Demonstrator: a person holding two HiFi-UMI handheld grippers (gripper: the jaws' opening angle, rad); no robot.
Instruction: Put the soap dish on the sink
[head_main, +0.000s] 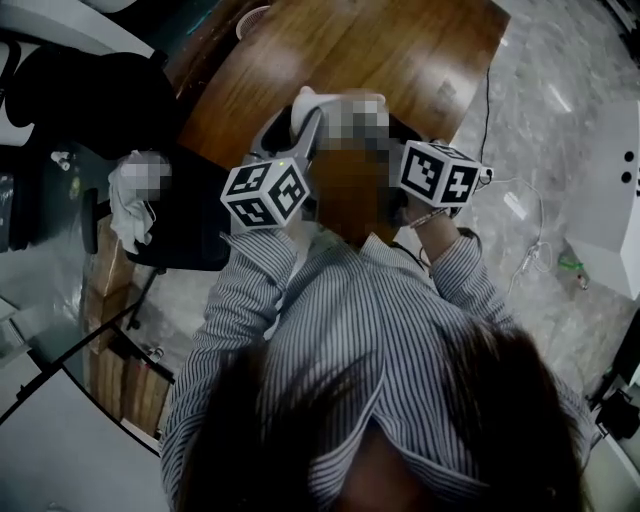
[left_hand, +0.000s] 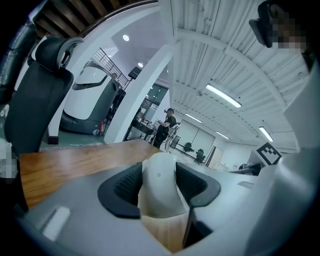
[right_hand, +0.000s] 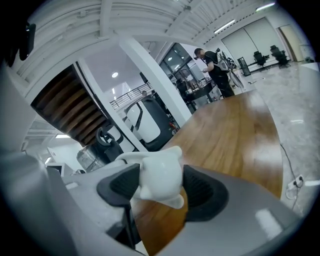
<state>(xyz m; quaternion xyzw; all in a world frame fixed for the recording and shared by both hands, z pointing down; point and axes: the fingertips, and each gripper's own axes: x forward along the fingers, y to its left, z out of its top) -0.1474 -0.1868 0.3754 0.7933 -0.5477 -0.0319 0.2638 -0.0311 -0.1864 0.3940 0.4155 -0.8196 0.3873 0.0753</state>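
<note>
Head view: I hold both grippers up over the near end of the wooden worktop (head_main: 380, 50). The left gripper (head_main: 296, 122) and the right gripper (head_main: 438, 172) meet at the white soap dish (head_main: 306, 102), which is held between them. Left gripper view: my jaws are clamped on the soap dish (left_hand: 160, 180), one dark pad on each side, with the worktop (left_hand: 70, 165) beyond. Right gripper view: these jaws are clenched on the same dish (right_hand: 157, 180), and the worktop (right_hand: 235, 135) stretches away behind it.
</note>
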